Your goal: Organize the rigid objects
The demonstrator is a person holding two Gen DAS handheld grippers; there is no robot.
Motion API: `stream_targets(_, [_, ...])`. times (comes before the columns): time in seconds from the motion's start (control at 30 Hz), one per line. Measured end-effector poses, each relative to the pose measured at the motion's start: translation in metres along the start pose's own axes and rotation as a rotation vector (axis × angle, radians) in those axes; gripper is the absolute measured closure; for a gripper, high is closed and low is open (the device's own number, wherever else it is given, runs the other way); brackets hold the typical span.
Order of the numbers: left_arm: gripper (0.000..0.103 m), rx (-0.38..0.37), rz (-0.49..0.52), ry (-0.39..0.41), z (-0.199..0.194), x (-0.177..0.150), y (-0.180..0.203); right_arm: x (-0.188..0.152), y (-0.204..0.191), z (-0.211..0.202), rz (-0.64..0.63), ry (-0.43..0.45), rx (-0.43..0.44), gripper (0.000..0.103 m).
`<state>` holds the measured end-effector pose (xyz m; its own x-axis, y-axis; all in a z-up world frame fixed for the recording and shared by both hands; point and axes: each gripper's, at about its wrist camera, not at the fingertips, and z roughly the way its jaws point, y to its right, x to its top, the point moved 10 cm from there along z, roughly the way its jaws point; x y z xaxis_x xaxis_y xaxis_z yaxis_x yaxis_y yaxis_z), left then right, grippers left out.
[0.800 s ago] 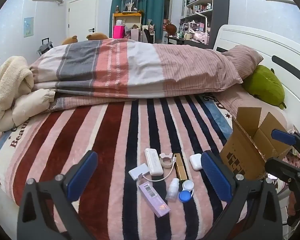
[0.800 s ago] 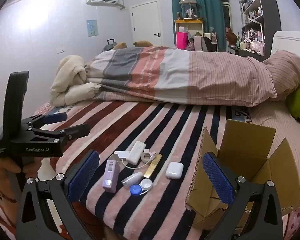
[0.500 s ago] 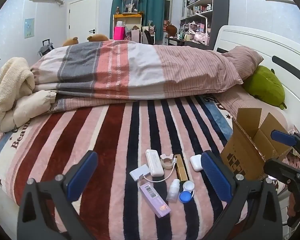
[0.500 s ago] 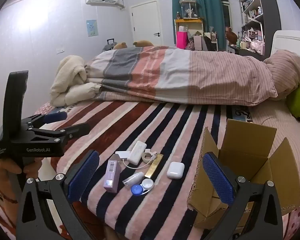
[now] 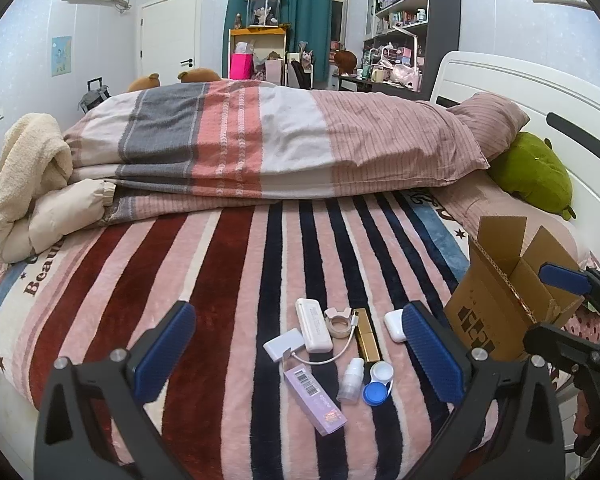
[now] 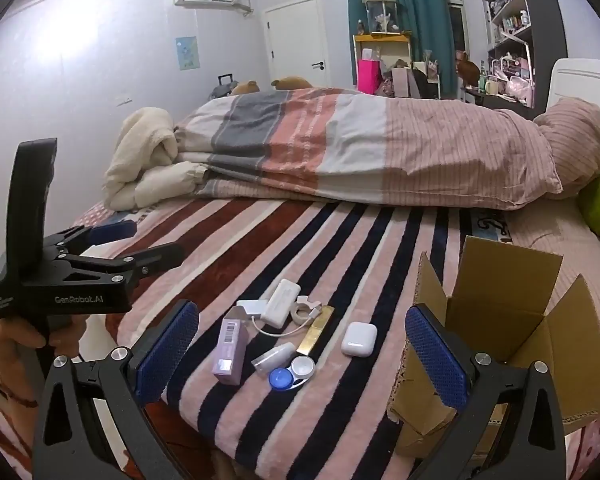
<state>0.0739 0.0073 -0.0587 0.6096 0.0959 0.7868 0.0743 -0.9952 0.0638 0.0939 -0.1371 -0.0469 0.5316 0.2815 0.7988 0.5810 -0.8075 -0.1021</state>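
Both grippers' jaws spread, apparently above bed clutter (image 5: 332, 344)

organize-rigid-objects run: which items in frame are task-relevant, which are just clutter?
Job items:
cardboard box, open
earbud case
purple carton
lens case
small bottle
gold tube
power bank
white adapter with cable
tape ring

Just lying about:
folded quilt
green plush
cream blanket

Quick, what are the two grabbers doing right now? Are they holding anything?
Left gripper: open, holding nothing.
Right gripper: open, holding nothing.
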Motion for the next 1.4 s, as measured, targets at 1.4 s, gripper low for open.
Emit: stream_targets(1.4, [0.001,0.009,0.000,-0.001,0.003,-0.003,-0.006,0.006,-0.008,0.006,-0.001,0.006,0.022,0.000])
